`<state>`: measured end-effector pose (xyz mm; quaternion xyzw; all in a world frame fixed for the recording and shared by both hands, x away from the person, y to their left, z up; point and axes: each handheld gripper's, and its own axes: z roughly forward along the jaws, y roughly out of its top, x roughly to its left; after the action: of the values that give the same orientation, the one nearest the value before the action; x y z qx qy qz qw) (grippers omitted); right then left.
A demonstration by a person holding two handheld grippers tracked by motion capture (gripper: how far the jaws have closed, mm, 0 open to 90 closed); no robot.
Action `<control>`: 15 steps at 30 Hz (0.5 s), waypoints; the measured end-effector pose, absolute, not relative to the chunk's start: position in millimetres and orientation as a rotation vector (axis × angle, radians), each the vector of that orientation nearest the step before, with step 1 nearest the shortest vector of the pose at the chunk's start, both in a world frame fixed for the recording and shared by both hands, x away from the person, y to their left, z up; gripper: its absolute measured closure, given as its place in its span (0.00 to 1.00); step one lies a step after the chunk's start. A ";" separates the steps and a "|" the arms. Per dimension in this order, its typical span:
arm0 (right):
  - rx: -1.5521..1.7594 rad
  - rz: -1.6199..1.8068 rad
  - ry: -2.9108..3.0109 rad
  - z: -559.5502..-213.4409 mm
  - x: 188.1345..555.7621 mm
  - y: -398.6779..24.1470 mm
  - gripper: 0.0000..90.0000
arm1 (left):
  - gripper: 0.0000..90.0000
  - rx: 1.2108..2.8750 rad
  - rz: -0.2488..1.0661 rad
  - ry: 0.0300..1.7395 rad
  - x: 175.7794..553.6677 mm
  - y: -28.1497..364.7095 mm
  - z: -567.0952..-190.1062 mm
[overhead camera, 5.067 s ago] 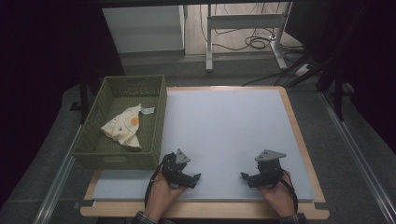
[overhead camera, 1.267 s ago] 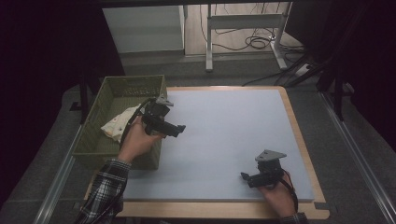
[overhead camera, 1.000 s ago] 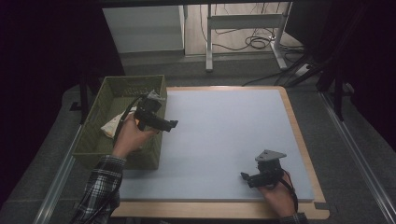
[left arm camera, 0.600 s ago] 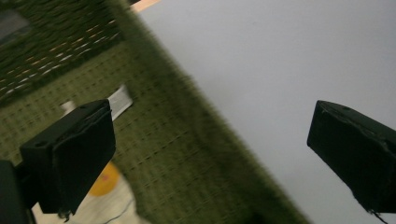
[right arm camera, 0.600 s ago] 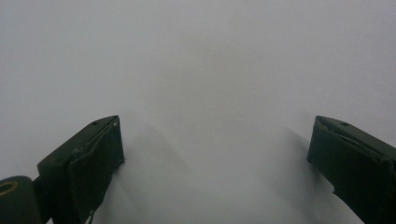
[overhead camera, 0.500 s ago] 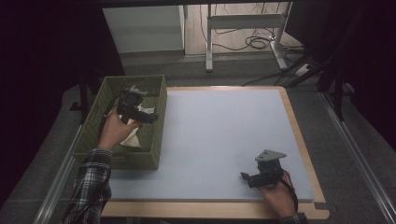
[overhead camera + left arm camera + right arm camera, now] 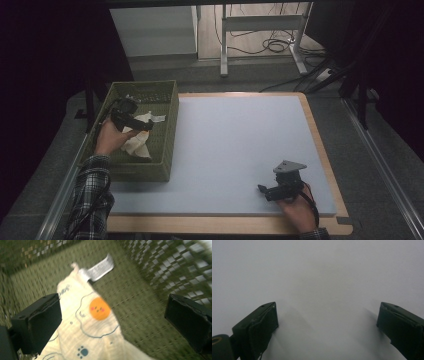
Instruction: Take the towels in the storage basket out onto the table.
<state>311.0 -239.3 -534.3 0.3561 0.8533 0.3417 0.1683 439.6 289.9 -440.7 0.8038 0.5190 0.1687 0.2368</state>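
A cream cloth (image 7: 140, 140) with an orange spot and blue drawings (image 7: 100, 308) lies crumpled in the green woven basket (image 7: 167, 145) at the table's left. My left gripper (image 7: 142, 125) hovers inside the basket just over the cloth, jaws wide open with the cloth (image 7: 85, 340) below and between them. A grey label (image 7: 100, 270) sticks out at the cloth's far end. My right gripper (image 7: 264, 190) rests low on the pale blue mat (image 7: 240, 145) near the front right, open, with bare mat (image 7: 324, 290) between its jaws.
The basket's walls (image 7: 160, 267) rise close around the left gripper. The mat lies on a wooden tabletop (image 7: 330, 165). Beyond the table stand a white cabinet (image 7: 155, 30) and metal frame legs (image 7: 224, 45) with cables on the floor.
The left hand has carried its gripper from the mat's front edge up and leftward into the basket, over the cloth. The right gripper has stayed put.
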 end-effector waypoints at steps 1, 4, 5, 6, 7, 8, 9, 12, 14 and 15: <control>1.013 0.973 2.427 -534.3 311.0 -239.3 0.04 | 0.02 2.205 0.448 1.434 441.4 292.9 -444.1; 1.013 0.972 2.427 -534.3 311.0 -239.3 0.04 | 0.04 2.202 0.380 1.485 447.1 301.6 -453.4; 1.013 0.973 2.426 -534.3 311.0 -239.3 0.04 | 0.04 2.211 0.365 1.501 450.3 306.6 -459.3; 1.013 0.973 2.426 -534.3 311.0 -239.3 0.04 | 0.04 2.211 0.365 1.501 450.3 306.6 -459.3; 1.013 0.973 2.426 -534.3 311.0 -239.3 0.04 | 0.04 2.216 0.360 1.516 452.0 308.9 -462.3; 1.013 0.973 2.426 -534.3 311.0 -239.3 0.04 | 0.04 2.227 0.359 1.530 453.7 311.3 -465.0; 1.013 0.973 2.426 -534.3 311.0 -239.3 0.04 | 0.04 2.254 0.362 1.555 456.5 315.7 -470.0; 1.013 0.974 2.426 -534.3 311.0 -239.3 0.04 | 0.05 2.261 0.351 1.583 459.1 320.6 -474.0; 1.013 0.974 2.426 -534.3 311.0 -239.3 0.04 | 0.06 2.273 0.339 1.602 461.6 324.9 -477.0; 1.013 0.974 2.426 -534.3 311.0 -239.3 0.04 | 0.07 2.257 0.316 1.617 464.2 329.3 -480.0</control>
<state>311.0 -239.3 -534.3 0.3561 0.8531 0.3424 0.1682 464.2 329.3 -480.0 0.7954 0.5701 0.1114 0.1727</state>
